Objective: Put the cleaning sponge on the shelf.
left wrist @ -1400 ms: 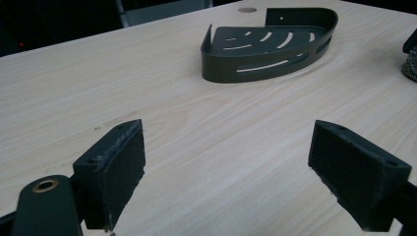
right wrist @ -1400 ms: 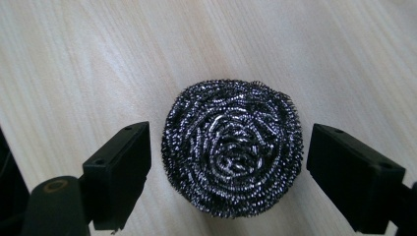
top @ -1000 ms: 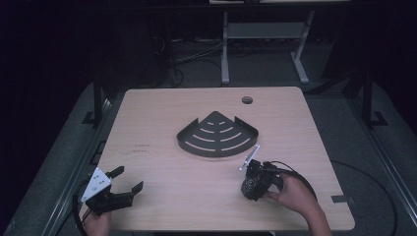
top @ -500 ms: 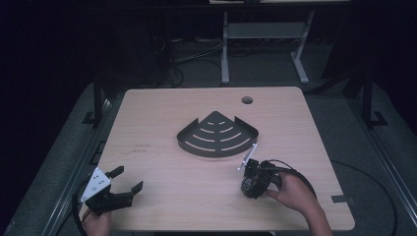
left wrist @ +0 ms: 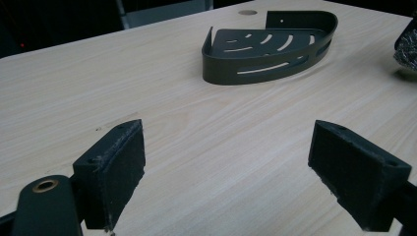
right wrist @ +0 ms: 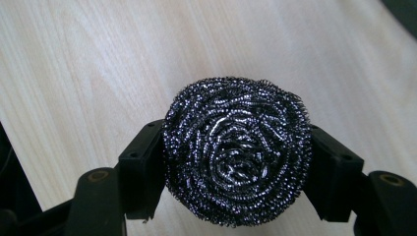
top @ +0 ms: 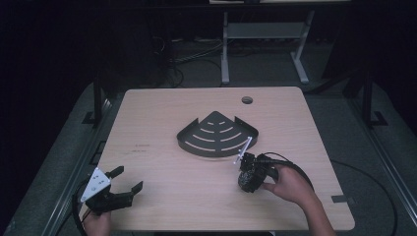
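Observation:
A round steel-wool scrubber point(right wrist: 236, 157) is squeezed between the two black pads of my right gripper point(right wrist: 236, 169), which is shut on it just above the wooden table. From above, the right gripper point(top: 249, 180) sits at the front right, just in front of a black slotted corner shelf point(top: 196, 147). The scrubber point(top: 246, 183) is a dark lump at its tip. My left gripper point(top: 129, 178) rests at the front left with its jaws wide open and nothing between them. In the left gripper view point(left wrist: 226, 167) the shelf point(left wrist: 260, 69) lies ahead and the scrubber point(left wrist: 407, 46) is at the right edge.
The light wooden table point(top: 162, 113) has a round cable hole point(top: 247, 100) near its far edge. A black cable point(top: 295, 169) loops behind the right hand. Dark floor, cables and a white desk frame point(top: 226, 44) lie beyond the table.
The right gripper with the scrubber has shifted slightly left and away from the front edge. The left gripper has stayed in place.

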Action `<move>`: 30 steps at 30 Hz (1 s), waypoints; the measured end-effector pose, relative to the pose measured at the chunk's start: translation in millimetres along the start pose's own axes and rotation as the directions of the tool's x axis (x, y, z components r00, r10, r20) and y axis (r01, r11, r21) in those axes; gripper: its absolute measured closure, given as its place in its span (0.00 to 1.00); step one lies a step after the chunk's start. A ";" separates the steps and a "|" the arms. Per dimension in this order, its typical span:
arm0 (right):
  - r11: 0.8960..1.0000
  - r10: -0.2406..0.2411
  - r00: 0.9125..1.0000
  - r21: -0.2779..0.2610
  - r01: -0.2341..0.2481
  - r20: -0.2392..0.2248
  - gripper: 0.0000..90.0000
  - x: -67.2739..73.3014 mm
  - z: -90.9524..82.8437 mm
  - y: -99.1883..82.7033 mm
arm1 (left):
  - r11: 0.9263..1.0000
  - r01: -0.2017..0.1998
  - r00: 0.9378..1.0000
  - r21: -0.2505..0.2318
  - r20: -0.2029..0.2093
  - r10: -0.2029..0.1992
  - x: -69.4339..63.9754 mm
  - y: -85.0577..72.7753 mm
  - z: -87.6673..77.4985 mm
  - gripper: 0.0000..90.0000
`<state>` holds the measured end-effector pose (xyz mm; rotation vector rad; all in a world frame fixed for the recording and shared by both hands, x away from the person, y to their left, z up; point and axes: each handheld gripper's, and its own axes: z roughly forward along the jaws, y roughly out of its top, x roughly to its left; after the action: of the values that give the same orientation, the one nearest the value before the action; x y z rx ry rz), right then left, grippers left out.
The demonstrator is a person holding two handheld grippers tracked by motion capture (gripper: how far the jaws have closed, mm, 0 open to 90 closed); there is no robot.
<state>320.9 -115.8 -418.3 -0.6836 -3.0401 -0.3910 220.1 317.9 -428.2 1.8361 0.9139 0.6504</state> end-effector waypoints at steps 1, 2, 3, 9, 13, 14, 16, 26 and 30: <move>1.000 0.000 1.000 0.000 0.000 0.000 0.36 0.0 0.0 0.0 | 1.000 0.000 1.000 0.001 0.001 0.000 0.0 0.1 0.0 0.15; 1.000 -0.002 1.000 -0.003 0.002 -0.001 0.36 -0.8 -1.2 1.6 | 1.000 0.000 1.000 0.000 0.001 0.000 0.0 0.1 -0.1 0.15; 1.000 -0.007 1.000 -0.006 0.007 -0.002 0.36 -1.6 -2.6 3.6 | 1.000 0.000 1.000 0.000 0.002 0.000 -0.1 0.1 -0.1 0.15; 1.000 -0.015 1.000 -0.011 0.015 -0.007 0.36 -5.8 -7.7 17.4 | 1.000 -0.001 1.000 -0.001 0.000 0.001 0.2 0.3 -0.7 0.15; 1.000 -0.024 1.000 -0.008 0.023 -0.010 0.36 -9.0 -9.4 25.8 | 1.000 0.001 1.000 -0.001 0.001 -0.001 0.9 0.0 -0.5 0.15; 1.000 -0.024 1.000 -0.008 0.023 -0.010 0.36 -9.0 -9.4 25.8 | 1.000 0.001 1.000 -0.001 0.002 -0.001 1.0 0.0 -0.4 0.15; 1.000 -0.027 1.000 -0.003 0.027 -0.007 0.36 -12.1 -11.4 31.4 | 1.000 0.001 1.000 -0.001 0.000 -0.001 1.2 0.0 -0.6 0.15; 1.000 -0.032 1.000 0.000 0.032 -0.001 0.36 -19.1 -18.3 44.5 | 1.000 0.001 1.000 -0.001 -0.002 -0.001 1.3 -0.1 -0.5 0.15; 0.999 -0.034 0.999 0.009 0.034 0.004 0.36 -23.0 -19.7 50.5 | 1.000 0.000 1.000 0.001 -0.003 0.000 1.4 -0.1 -0.4 0.15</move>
<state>362.0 -86.2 -388.3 -0.6344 -3.0593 -0.3770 220.6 319.3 -428.1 1.8369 0.9163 0.6526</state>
